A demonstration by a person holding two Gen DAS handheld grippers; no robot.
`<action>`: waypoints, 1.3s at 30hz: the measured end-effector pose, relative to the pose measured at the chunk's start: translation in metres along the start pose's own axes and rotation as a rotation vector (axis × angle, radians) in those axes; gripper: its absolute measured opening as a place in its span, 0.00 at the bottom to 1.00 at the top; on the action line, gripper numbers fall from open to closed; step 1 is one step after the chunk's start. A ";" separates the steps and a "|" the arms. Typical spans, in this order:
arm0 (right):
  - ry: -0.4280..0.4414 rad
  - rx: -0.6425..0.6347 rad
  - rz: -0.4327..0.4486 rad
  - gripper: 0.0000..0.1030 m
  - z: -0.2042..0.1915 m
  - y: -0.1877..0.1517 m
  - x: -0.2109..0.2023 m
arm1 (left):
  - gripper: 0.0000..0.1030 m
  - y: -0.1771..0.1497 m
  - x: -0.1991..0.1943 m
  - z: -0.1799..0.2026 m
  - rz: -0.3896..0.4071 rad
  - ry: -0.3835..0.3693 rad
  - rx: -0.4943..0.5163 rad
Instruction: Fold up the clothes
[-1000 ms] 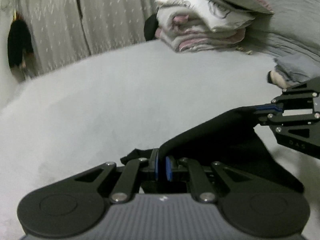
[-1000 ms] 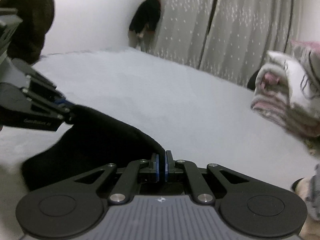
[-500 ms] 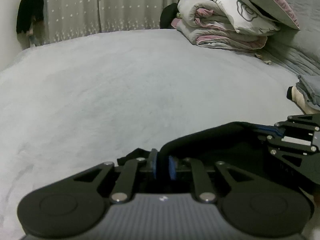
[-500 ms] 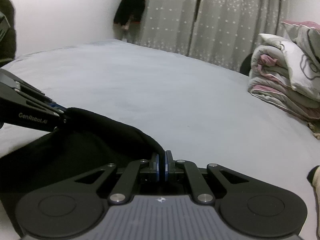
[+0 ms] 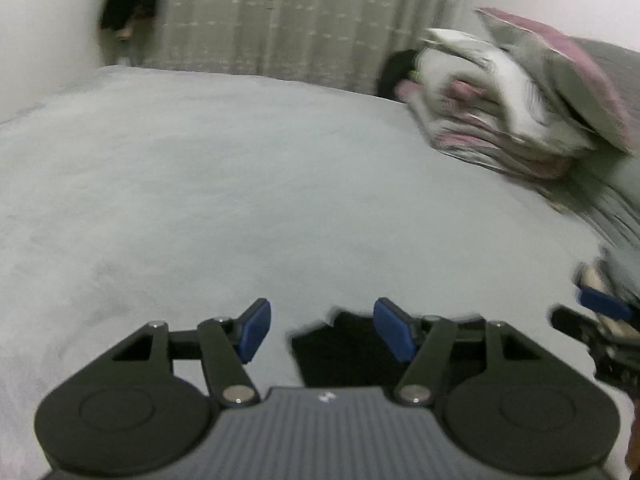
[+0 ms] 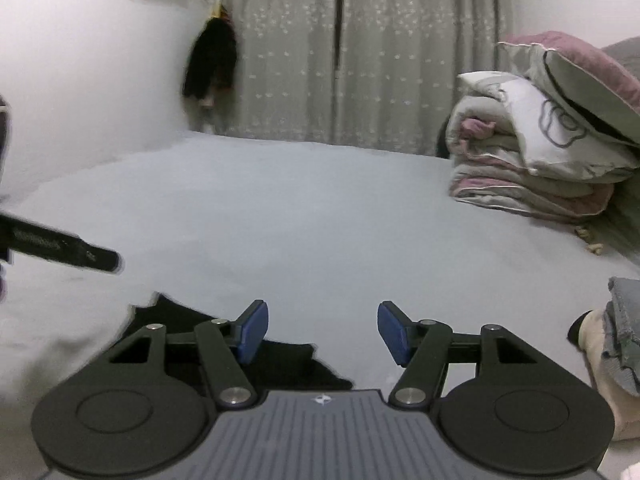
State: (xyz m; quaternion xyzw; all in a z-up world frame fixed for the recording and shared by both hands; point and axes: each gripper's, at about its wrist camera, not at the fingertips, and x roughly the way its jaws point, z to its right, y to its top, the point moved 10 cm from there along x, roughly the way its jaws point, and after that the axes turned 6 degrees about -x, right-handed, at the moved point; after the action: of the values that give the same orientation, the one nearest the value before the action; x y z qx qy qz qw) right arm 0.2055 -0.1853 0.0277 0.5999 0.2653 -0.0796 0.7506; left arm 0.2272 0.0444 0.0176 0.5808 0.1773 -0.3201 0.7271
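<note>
Left wrist view shows the left gripper (image 5: 322,334) with its blue pads spread wide and nothing between them, hanging just above the near edge of the grey bed (image 5: 248,184). Taking the black garment (image 5: 340,350) as the landmark, this gripper sits right over its near left part; only a dark patch of the cloth shows past the linkage, lying on the bed sheet. At the right edge of the same view the right gripper (image 5: 596,316) appears, blurred, on the garment's far right side. Right wrist view has the right gripper (image 6: 322,332) equally wide open and empty, with the black garment (image 6: 240,344) lying flat down and to the left of its fingers, its jagged edge resting on the bed (image 6: 320,216). Beyond the garment, towards the curtain (image 6: 360,52), the sheet is bare; off to the garment's right stand a folded duvet stack (image 6: 528,168) and, nearer, a small pile of folded clothes (image 6: 616,344). A second ago both grippers were clamped on an edge of the black cloth, holding it up between them like a draped arch, and half a second ago they had it lower but still pinched. Now both have let go and the cloth has dropped onto the bed, which I judge to be the laying-down of a fold. How neatly it lies, or how many folds it has, cannot be told, since most of it is hidden beneath the grippers.
</note>
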 end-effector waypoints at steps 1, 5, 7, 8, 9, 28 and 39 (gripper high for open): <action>0.023 -0.002 -0.030 0.44 -0.006 -0.006 -0.004 | 0.56 -0.012 -0.002 0.007 -0.019 -0.014 0.012; 0.088 -0.006 -0.114 0.28 -0.022 -0.026 -0.016 | 0.51 -0.063 0.009 0.027 -0.116 -0.026 0.044; 0.096 -0.007 -0.126 0.26 -0.026 -0.033 -0.017 | 0.49 -0.083 0.015 0.033 -0.135 -0.008 0.080; 0.101 -0.008 -0.132 0.26 -0.028 -0.037 -0.017 | 0.50 -0.090 0.017 0.034 -0.131 0.002 0.104; 0.105 -0.008 -0.138 0.26 -0.029 -0.041 -0.018 | 0.50 -0.094 0.017 0.035 -0.114 0.014 0.135; 0.156 0.000 -0.197 0.26 -0.059 -0.076 -0.030 | 0.51 -0.105 -0.008 0.035 -0.128 0.033 0.072; 0.163 0.024 -0.241 0.29 -0.072 -0.088 -0.019 | 0.53 -0.104 -0.004 0.032 -0.159 0.052 0.056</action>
State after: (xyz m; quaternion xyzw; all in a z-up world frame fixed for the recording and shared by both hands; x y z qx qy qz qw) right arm 0.1290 -0.1453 -0.0480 0.5770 0.3943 -0.1233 0.7045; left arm 0.1509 0.0023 -0.0475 0.5932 0.2325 -0.3667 0.6780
